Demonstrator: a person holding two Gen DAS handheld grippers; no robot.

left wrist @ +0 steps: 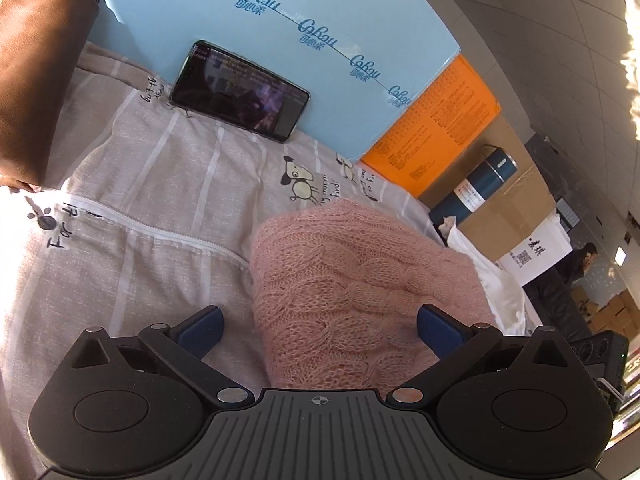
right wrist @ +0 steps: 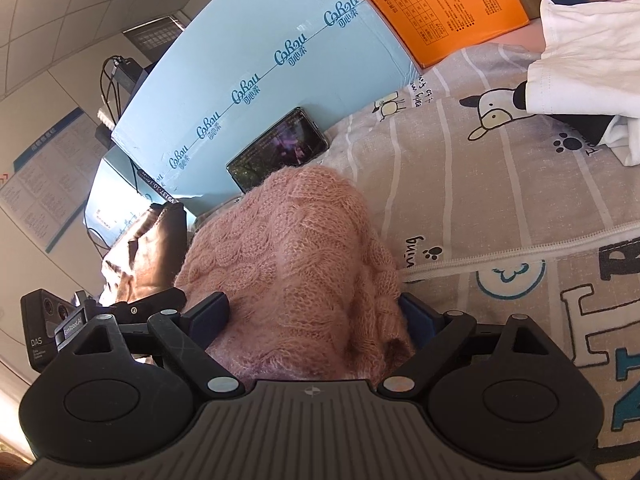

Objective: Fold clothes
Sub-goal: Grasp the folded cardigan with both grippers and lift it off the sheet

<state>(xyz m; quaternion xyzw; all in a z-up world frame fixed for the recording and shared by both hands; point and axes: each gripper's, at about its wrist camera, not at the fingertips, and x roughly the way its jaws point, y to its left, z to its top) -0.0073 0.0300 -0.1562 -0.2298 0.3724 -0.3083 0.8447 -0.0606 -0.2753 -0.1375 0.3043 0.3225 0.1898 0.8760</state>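
Observation:
A pink cable-knit sweater (left wrist: 360, 280) lies bunched on a grey striped bedsheet (left wrist: 160, 184) with cartoon dogs. My left gripper (left wrist: 320, 330) is open, its blue pads wide apart, with the near end of the sweater between them. In the right wrist view the same sweater (right wrist: 288, 264) fills the gap of my right gripper (right wrist: 316, 320), which is open with blue pads on either side of the knit. The sweater's near edge is hidden under both gripper bodies.
A phone (left wrist: 240, 92) leans on a light blue carton (left wrist: 280, 40) at the back. An orange box (left wrist: 436, 124), a blue bottle (left wrist: 476, 186), white clothes (right wrist: 580, 72) and a brown leather garment (left wrist: 36, 80) ring the sheet.

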